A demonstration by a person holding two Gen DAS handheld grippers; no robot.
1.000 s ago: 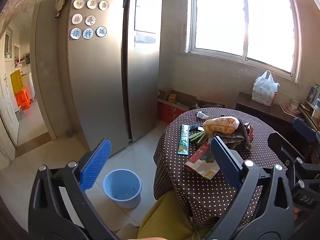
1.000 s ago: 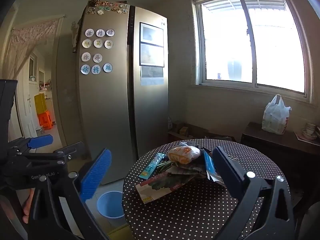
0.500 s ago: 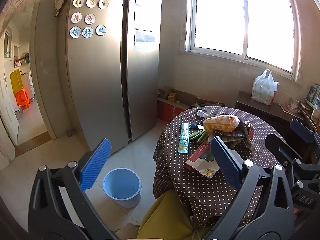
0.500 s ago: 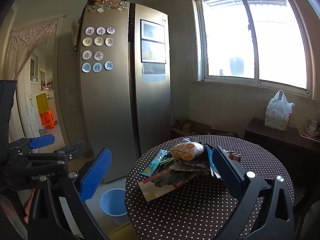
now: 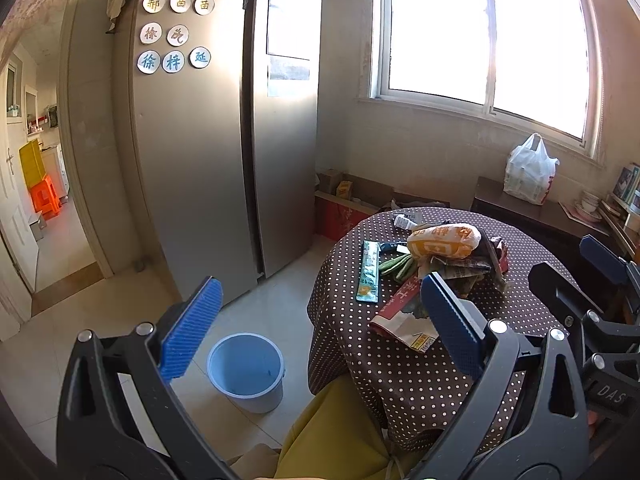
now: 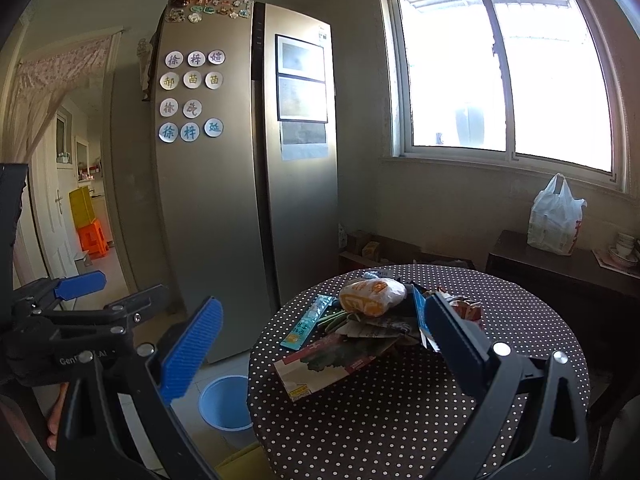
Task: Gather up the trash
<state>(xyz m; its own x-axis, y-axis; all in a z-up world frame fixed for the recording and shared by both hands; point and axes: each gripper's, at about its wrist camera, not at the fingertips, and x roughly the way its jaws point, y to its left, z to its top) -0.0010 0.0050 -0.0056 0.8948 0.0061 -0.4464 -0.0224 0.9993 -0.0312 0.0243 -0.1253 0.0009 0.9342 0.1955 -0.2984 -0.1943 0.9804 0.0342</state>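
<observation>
A heap of trash lies on a round table with a brown dotted cloth (image 5: 420, 376) (image 6: 400, 408): an orange and white bag (image 5: 444, 241) (image 6: 372, 291) on top, a long teal wrapper (image 5: 369, 272) (image 6: 307, 323), green pods (image 5: 396, 266), and a red and white packet (image 5: 404, 322) (image 6: 324, 364). A light blue bucket (image 5: 246, 366) (image 6: 226, 402) stands on the floor left of the table. My left gripper (image 5: 316, 320) is open and empty, held short of the table. My right gripper (image 6: 320, 336) is open and empty too, above the table's near side.
A tall steel fridge (image 5: 224, 128) with round magnets stands behind the bucket. A dark sideboard (image 5: 532, 216) under the window carries a white plastic bag (image 5: 528, 170). A yellow cushion (image 5: 332, 436) sits at the table's near edge. A doorway (image 5: 36, 208) opens at left.
Both views have shifted slightly; the right wrist view has risen a little over the table. Both grippers stay open and nothing on the table has moved.
</observation>
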